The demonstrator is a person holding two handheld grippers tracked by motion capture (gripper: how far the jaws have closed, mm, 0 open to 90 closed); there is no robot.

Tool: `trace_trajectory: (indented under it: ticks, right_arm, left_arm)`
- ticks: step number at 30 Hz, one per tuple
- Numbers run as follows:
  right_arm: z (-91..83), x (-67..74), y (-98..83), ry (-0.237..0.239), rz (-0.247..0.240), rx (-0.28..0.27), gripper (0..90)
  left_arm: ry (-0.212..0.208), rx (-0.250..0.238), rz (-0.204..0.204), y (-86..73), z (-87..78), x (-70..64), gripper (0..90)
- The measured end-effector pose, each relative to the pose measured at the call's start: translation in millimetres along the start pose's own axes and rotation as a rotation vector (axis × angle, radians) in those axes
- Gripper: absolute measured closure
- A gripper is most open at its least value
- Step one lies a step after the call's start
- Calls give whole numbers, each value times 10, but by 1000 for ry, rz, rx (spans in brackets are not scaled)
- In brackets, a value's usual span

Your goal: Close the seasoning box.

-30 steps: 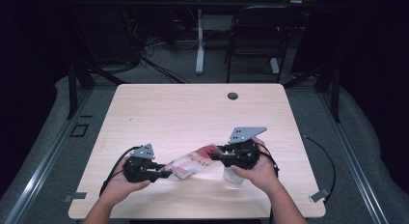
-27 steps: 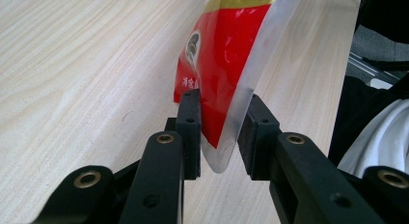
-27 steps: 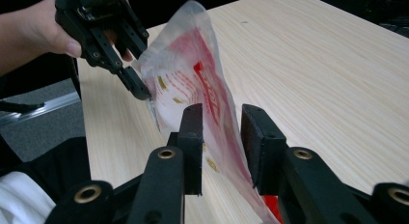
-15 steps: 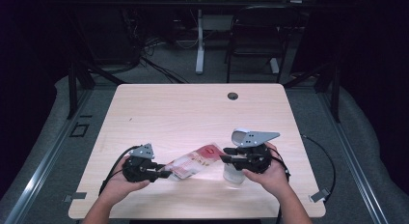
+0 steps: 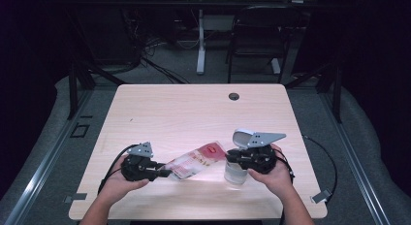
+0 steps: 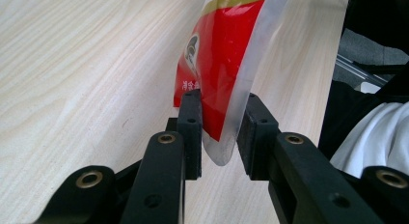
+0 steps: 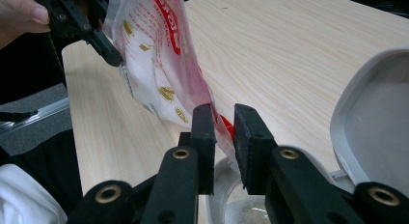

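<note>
two hand-held grippers (image 5: 165, 172) (image 5: 228, 158) hold one red pouch (image 5: 197, 160) over one container (image 5: 236, 172).

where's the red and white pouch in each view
High view: the red and white pouch lies low and centre, stretched between the left gripper and the right gripper.
Left gripper view: upper middle, its clear edge hanging between the jaws.
Right gripper view: upper left, running down to the jaws.
Shared landmark: the light wooden table.

red and clear pouch (image 6: 219, 64) with small white Korean-looking characters on the red panel, too small to read, red band on pouch (image 7: 166, 14) with white lettering, blurred, gold marks, unreadable
</note>
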State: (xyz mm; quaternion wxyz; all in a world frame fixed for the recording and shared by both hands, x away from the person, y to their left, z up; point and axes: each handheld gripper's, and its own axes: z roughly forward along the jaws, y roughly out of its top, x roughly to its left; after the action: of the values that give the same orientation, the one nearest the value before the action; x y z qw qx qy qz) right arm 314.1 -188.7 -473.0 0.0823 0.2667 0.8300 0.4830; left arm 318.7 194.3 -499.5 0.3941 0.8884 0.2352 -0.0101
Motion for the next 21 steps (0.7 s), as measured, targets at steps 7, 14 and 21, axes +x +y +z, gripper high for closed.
trace_trajectory:
  ticks: [7, 14, 21]
  right_arm:
    - [-12, -14, -7, 8, 7, -4, 802]
    - [-26, -25, -27, 17, 17, -11, 814]
    - [-32, -29, -33, 18, 21, -14, 815]
  left_arm:
    - [9, -2, 9, 63, -55, -8, 737]
    - [16, 8, 10, 137, -105, -9, 737]
    - [19, 25, 13, 211, -141, -9, 737]
